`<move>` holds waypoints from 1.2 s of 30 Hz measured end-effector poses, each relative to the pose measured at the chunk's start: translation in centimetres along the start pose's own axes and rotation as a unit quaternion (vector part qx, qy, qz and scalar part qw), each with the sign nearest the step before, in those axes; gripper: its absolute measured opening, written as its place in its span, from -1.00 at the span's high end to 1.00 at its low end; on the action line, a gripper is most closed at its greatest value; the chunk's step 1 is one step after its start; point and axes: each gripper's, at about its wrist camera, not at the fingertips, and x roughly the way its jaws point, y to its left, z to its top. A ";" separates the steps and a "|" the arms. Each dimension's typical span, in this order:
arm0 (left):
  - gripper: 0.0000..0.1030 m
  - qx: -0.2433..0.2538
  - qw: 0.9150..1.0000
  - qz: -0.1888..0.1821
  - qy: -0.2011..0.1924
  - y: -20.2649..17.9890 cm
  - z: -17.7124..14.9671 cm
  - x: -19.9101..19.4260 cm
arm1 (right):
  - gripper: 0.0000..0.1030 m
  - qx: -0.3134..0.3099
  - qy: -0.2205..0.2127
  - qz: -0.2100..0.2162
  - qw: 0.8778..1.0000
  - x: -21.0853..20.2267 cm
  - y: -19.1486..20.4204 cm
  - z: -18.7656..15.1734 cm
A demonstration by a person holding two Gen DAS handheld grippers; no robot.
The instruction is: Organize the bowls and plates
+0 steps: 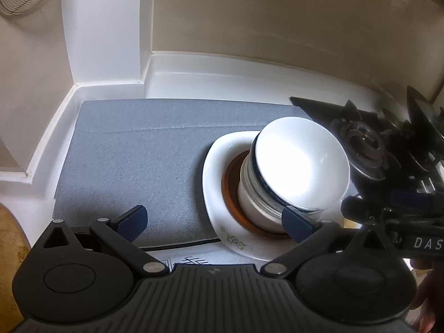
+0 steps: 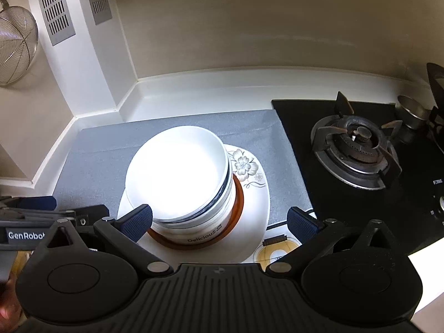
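Counter (image 2: 172,86): white worktop set in a corner, with a raised lip along the beige wall.
Gas hob (image 2: 360,149): black glass, on the right of the counter, one burner with its black pan support in plain view.
Mat (image 1: 133,149): grey, lay flat on the counter, its right edge meeting the hob.
Plate (image 2: 249,172): white, squarish with rounded corners and a brown flower print, sat on the right half of the mat, its near edge reaching past the mat's front.
Saucer (image 2: 240,202): brown-rimmed, lay centred on the plate under the bowls.
Stack of bowls (image 2: 180,172): white bowls nested upright on the saucer; dark blue rims showed between them, and the lowest carried the word "Delicious". The exact count could not be told.
Left gripper (image 1: 215,222): jaws spread wide, holding nothing; its right blue pad stood just in front of the stack's base, the left pad over bare mat.
Right gripper (image 2: 219,222): jaws equally wide apart and empty, low at the plate's near edge, left pad close against the stack, contact unclear.
Strainer (image 2: 14,44): wire mesh, hung on the left wall.
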 end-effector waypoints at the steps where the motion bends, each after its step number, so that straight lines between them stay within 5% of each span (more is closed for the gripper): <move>1: -0.99 0.000 1.000 0.000 0.000 0.0 0.0 0.0 | -0.99 -0.002 0.001 0.002 1.000 0.0 0.1 -0.1; 36: -0.99 0.007 1.000 -0.003 -0.009 -0.5 -0.3 -0.6 | -0.99 0.000 -0.008 0.007 1.000 -1.0 0.2 -0.6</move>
